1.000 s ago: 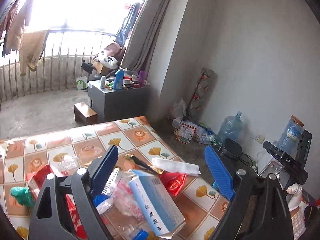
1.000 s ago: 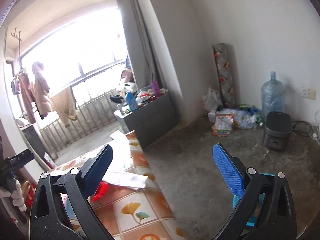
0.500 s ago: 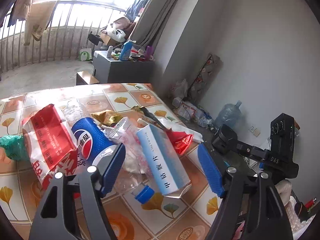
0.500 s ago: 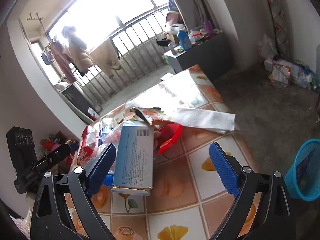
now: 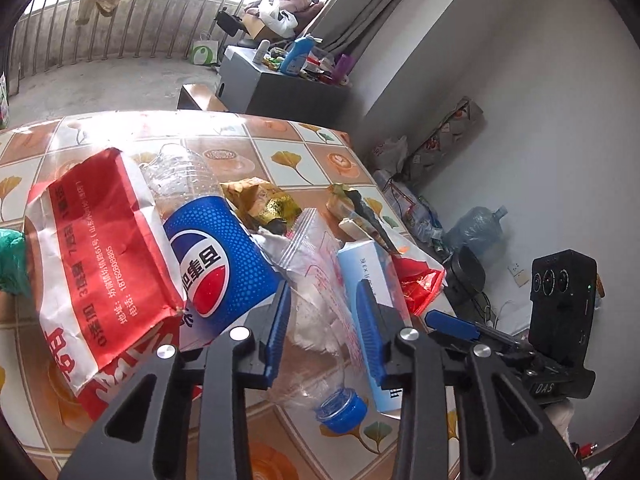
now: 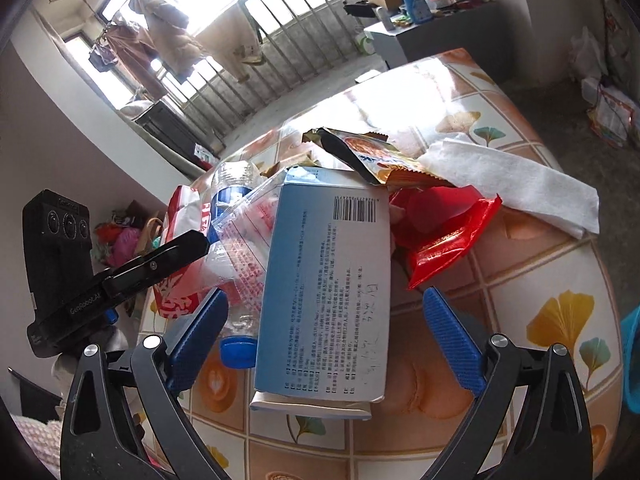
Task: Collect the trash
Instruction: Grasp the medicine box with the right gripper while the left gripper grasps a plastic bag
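A trash pile lies on the tiled table. My left gripper is low over it, its jaws closing, and a crumpled clear plastic bag fills the gap between them. Under the bag lies a Pepsi bottle with a blue cap. Left of it is a red-and-white bag. My right gripper stands open, its fingers astride a blue-and-white box without touching it. A red wrapper, a snack wrapper and a white tissue lie beyond the box.
A green bag sits at the table's left edge. A blue basket stands on the floor to the right of the table. Water jugs, a black cooker and bags line the wall; a grey cabinet stands behind the table.
Both grippers came down onto the pile. My left jaws narrowed around the clear bag. My right gripper swung from the floor over to the table and now straddles the box.
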### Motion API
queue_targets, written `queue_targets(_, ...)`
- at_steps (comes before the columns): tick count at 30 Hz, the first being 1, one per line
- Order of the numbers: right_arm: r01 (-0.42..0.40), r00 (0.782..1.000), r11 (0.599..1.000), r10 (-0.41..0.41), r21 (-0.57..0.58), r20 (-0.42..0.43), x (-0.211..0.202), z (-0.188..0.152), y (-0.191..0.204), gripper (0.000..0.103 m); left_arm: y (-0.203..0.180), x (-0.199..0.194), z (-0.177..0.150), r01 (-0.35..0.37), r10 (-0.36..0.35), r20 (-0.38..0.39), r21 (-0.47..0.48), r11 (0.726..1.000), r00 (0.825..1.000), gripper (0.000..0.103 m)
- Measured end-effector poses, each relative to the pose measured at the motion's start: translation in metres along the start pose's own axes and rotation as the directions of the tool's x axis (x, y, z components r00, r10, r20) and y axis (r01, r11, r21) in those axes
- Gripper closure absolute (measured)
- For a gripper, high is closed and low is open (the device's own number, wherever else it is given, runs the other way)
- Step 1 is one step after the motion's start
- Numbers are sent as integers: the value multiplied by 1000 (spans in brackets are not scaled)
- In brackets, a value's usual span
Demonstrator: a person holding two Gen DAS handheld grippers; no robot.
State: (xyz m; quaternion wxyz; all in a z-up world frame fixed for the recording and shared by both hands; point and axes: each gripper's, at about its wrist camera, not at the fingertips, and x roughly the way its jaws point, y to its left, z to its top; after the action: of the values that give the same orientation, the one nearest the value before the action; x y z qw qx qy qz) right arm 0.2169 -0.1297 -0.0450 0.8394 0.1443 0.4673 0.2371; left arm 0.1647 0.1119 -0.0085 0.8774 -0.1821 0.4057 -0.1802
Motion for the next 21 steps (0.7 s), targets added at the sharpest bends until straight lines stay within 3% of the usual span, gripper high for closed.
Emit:
queue_targets(6, -6, 999, 1000, 6, -23, -39, 8, -2, 3, 9, -1, 5, 12, -35, 35, 8, 21, 999, 999, 70)
queue_targets(11, -5, 998, 999, 3, -35, -56, 13, 2, 5, 9, -12, 14, 29, -83, 82, 17, 126, 988, 996, 70)
queue_targets(15, -7, 998, 999, 4, -50, -64, 15, 3, 8, 9, -10, 39, 45, -78, 94, -77, 188, 979, 993, 70)
queue_targets(18, -10, 998, 999, 7, -50, -66, 16, 3, 9, 9, 0, 53, 53, -38, 63, -170, 148, 988, 983, 70)
queue_targets(21, -25, 998, 999, 23, -36, -65, 19, 2, 8, 9, 2, 50, 52, 3, 22, -196, 127, 992, 980, 70)
